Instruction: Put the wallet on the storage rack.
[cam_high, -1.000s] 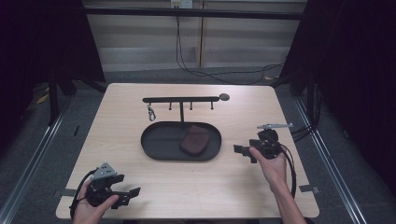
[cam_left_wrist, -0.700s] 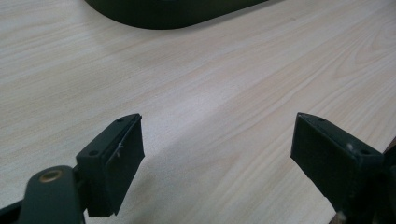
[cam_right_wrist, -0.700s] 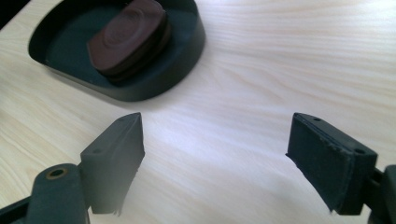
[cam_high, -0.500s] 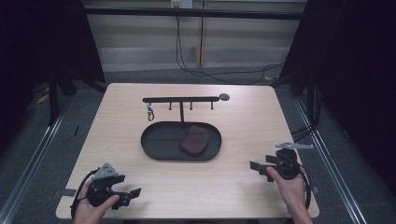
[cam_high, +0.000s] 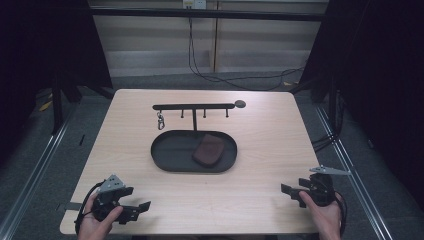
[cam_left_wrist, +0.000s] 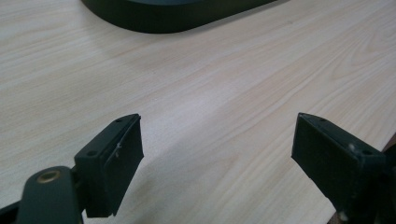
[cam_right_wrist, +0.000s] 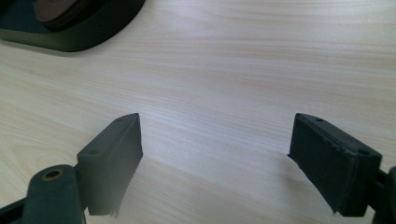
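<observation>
We count one dark oval metal tray (cam_high: 170, 155) at frame centre, holding one brown leather wallet (cam_high: 209, 150), below one black hook rack (cam_high: 194, 106). Our left gripper (cam_high: 142, 208) sits lower left, right gripper (cam_high: 289, 192) lower right, both with jaws spread wide, empty, over the pale wooden table (cam_high: 260, 145).

Tray (cam_left_wrist: 187, 14): far part cut by top edge, left gripper view | brown pouch (cam_right_wrist: 56, 10): sliver at top edge, right gripper view | clip (cam_high: 160, 121) on rack (cam_high: 194, 106): too small to identify
</observation>
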